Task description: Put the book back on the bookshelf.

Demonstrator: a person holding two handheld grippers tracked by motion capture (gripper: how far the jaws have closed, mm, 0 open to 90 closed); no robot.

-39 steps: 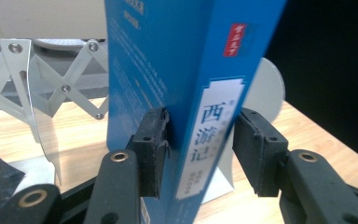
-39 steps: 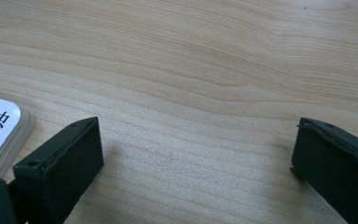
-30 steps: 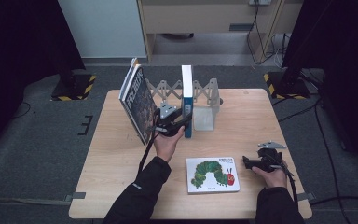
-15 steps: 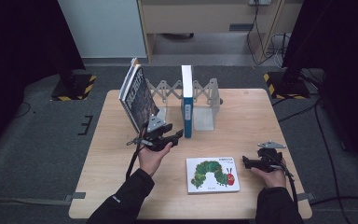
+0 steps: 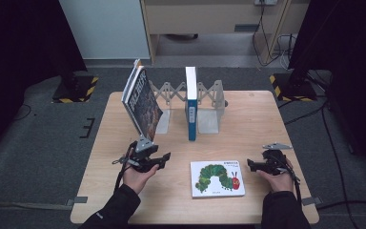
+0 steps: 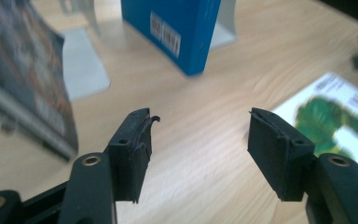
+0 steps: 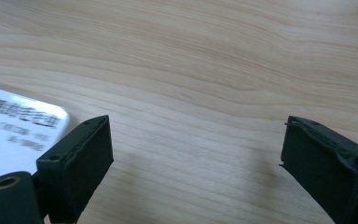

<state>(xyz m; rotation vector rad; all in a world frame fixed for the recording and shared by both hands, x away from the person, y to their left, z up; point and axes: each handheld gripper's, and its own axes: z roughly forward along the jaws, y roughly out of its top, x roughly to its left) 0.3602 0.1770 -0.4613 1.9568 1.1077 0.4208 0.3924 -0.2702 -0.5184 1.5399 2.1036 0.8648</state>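
My left gripper [image 5: 163, 159] hovers low over the table's near left, open, with nothing between its jaws, which have just been opening. In the left gripper view the gripper [image 6: 198, 154] points at a blue book [image 6: 177, 28] standing upright in the rack [image 5: 209, 95]. A dark-covered book [image 5: 142, 102] leans at the rack's left. A white caterpillar picture book [image 5: 217, 178] lies flat near the front. My right gripper [image 5: 250, 165] rests just right of it, open over bare wood [image 7: 196, 158]. Its jaws have just been closing a little with nothing between them.
The wooden table [image 5: 248, 119] stands on grey carpet. The rack's grey bookend plate [image 6: 81, 70] lies between the two standing books. A corner of the picture book [image 7: 14, 130] sits beside my right gripper's left jaw. Cabinets and dark stands line the far side.
My left gripper has drawn back from the blue book toward the near left of the table and sunk lower. The right hand has kept still.
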